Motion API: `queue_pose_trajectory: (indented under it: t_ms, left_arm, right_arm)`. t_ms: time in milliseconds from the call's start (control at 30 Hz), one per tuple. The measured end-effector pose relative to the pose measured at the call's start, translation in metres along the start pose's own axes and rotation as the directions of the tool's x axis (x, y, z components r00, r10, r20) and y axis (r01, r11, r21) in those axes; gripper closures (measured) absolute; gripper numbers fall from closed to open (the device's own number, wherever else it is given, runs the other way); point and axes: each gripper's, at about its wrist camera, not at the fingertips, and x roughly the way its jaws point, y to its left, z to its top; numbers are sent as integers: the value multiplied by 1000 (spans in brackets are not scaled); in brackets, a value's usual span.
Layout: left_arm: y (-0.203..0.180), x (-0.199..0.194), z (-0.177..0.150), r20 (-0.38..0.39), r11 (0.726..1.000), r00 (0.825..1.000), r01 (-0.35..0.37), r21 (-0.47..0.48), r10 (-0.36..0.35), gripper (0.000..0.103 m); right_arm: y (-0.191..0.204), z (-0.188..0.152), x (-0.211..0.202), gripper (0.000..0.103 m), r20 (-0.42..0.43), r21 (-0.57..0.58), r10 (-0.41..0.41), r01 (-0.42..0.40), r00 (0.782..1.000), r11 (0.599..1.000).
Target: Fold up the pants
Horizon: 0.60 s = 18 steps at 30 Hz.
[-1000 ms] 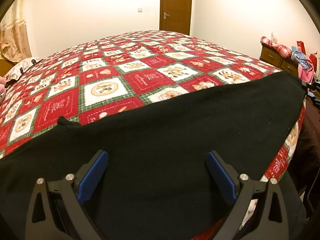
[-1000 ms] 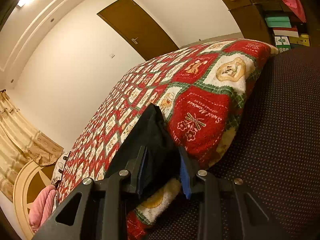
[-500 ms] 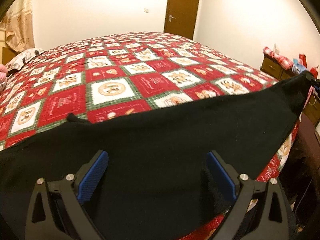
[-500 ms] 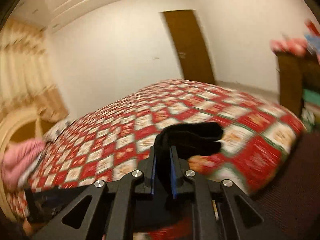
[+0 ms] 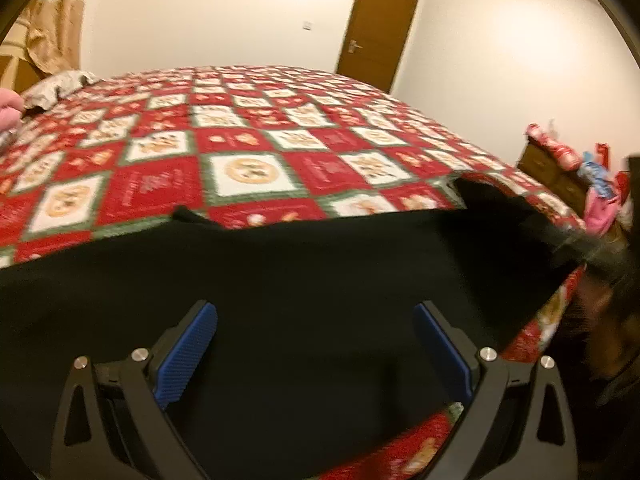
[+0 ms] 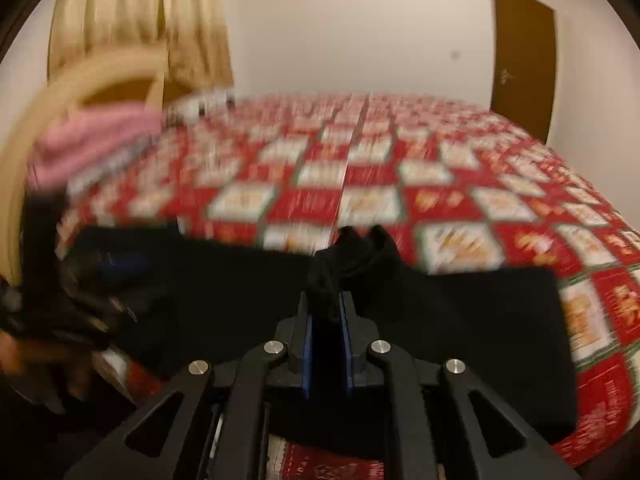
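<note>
Red patchwork quilt (image 5: 248,152) fills the upper frame, black pants (image 5: 304,280) spread across its near edge. Left gripper (image 5: 316,344) at lower centre, blue pads (image 5: 188,356) spread wide over the cloth, gripping nothing. Right gripper (image 6: 326,320), bottom centre, pinches a bunched pants fold tight between its pads.

Black pants (image 5: 304,280) on bed quilt (image 5: 248,148) — red and white squares, green borders; blue finger pads (image 5: 188,354); brown door (image 5: 376,24) — beige curtain (image 6: 132,20).
</note>
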Motion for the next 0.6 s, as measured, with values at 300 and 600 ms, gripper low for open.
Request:
queue_pose_trajectory:
  t_ms: [300,600]
  left_arm:
    - [-29,12,7,-48,987,987,156,27,-154,2]
    - [-73,31,23,-114,968,967,237,81,-227,3]
  right_arm:
    - [-29,-15,-29,50,-49,23,121,-120,991,992]
    - [-102,-25,-65,50,78,233,-16,-2,997,972]
